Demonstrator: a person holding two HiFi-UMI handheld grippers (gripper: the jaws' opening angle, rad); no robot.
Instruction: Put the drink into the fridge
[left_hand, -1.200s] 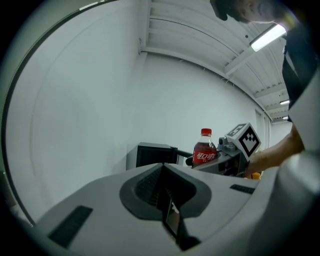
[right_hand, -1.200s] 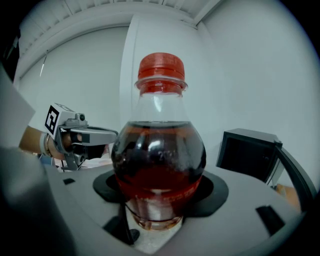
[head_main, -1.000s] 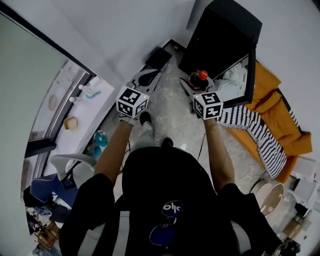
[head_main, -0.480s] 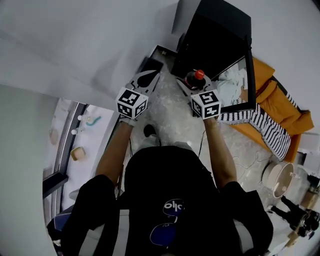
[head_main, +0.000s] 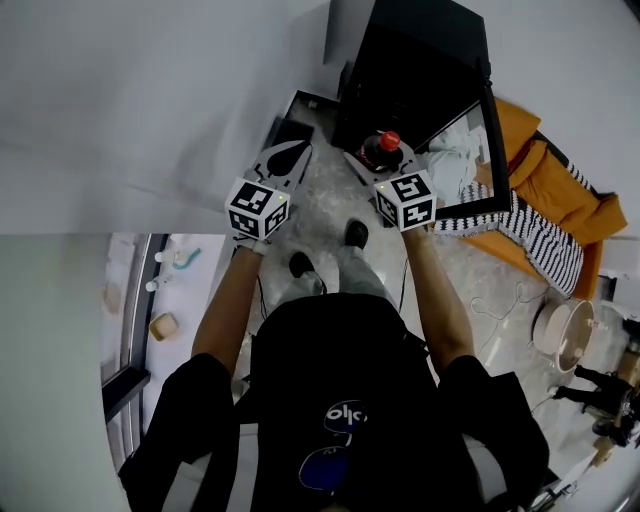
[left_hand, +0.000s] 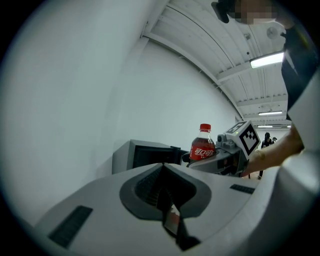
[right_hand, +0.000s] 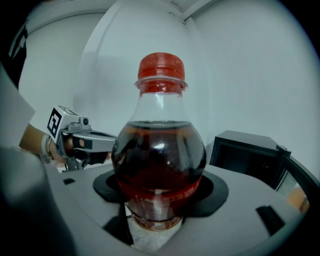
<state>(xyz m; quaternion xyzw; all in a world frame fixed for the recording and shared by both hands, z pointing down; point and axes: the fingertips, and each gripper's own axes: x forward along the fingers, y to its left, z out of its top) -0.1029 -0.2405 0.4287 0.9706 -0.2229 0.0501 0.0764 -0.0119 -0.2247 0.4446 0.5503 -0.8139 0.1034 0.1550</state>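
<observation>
Right gripper (head_main: 378, 165) clamped on an upright cola bottle (right_hand: 159, 160), short of the open black mini fridge (head_main: 420, 70); likely mid-carry, next reaching inside; left gripper (head_main: 285, 160) jaws together, empty

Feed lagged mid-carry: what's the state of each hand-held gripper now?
Left hand-held gripper: closed, empty.
Right hand-held gripper: closed on the cola bottle.

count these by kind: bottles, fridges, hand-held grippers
bottle: 1
fridge: 1
hand-held gripper: 2 (left hand-held gripper, right hand-held gripper)
total: 4
</observation>
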